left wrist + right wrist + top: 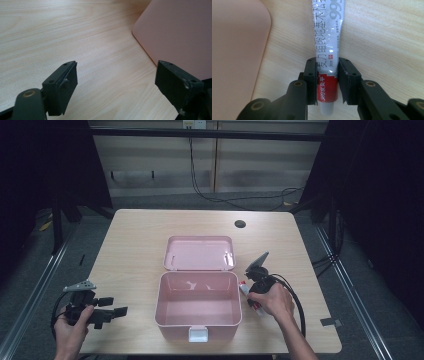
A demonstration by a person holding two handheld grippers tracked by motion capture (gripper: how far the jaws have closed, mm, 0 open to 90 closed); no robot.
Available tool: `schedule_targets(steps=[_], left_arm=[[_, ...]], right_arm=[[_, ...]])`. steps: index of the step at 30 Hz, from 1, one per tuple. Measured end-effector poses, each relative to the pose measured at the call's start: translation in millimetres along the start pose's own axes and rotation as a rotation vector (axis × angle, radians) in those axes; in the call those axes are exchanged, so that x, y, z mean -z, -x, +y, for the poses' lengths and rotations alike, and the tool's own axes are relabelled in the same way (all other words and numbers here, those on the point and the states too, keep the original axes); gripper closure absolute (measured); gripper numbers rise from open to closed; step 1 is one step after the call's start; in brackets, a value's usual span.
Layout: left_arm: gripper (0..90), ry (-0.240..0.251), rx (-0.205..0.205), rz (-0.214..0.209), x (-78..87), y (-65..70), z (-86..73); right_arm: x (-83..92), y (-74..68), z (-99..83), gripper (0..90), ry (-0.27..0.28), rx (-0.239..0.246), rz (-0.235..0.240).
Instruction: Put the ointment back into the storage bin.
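An open pink box (197, 306) with its lid (200, 253) folded back sits mid-table; its inside looks empty. Just right of it lies a white and red ointment tube (327, 50), its cap end toward the camera in the right gripper view. My right gripper (327, 80) points down at the table and is shut on the tube near its red band, both pads pressing its sides. In the high view the right gripper (254, 292) is beside the box's right wall. My left gripper (117, 307) rests at the table's front left, open, nothing between its jaws (116, 82).
The pink box's wall (180, 30) fills the upper right of the left gripper view. A round cable hole (240, 224) is at the far side of the wooden table (135, 235). A cable loops from the right gripper toward the table's right edge.
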State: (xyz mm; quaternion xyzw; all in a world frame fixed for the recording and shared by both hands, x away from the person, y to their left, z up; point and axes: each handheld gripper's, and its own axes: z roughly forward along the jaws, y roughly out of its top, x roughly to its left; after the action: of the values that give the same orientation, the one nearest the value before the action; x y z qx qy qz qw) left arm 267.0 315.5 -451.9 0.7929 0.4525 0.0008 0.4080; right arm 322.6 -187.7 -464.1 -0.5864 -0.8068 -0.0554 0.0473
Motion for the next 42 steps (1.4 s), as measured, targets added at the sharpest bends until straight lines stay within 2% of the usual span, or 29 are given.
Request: schedule_targets(steps=[10,13,18,30,36,42], left_arm=[[18.1,-0.001,0.001,0.002,0.0,-0.1,0.0],[18.1,-0.001,-0.003,0.002,0.2,-0.3,0.0],[18.1,0.003,-0.001,0.004,0.0,-0.2,0.0],[18.1,0.003,0.000,0.005,0.5,-0.2,-0.3],[18.1,0.002,-0.003,0.010,1.3,0.1,-0.8],[18.1,0.004,0.002,0.011,1.4,0.4,-1.1]], right_arm=[[-2.5,-1.8,0.5,71.1,-0.007,0.034,-0.014],[-1.9,-0.9,-0.5,71.6,0.002,0.058,-0.013],[0.6,1.5,-2.3,71.8,0.008,0.060,0.004],[21.4,9.7,-10.1,71.9,0.017,0.094,0.007],[28.9,12.9,-14.6,71.9,0.011,0.133,-0.003],[32.9,17.4,-19.5,71.9,0.023,0.139,0.009]])
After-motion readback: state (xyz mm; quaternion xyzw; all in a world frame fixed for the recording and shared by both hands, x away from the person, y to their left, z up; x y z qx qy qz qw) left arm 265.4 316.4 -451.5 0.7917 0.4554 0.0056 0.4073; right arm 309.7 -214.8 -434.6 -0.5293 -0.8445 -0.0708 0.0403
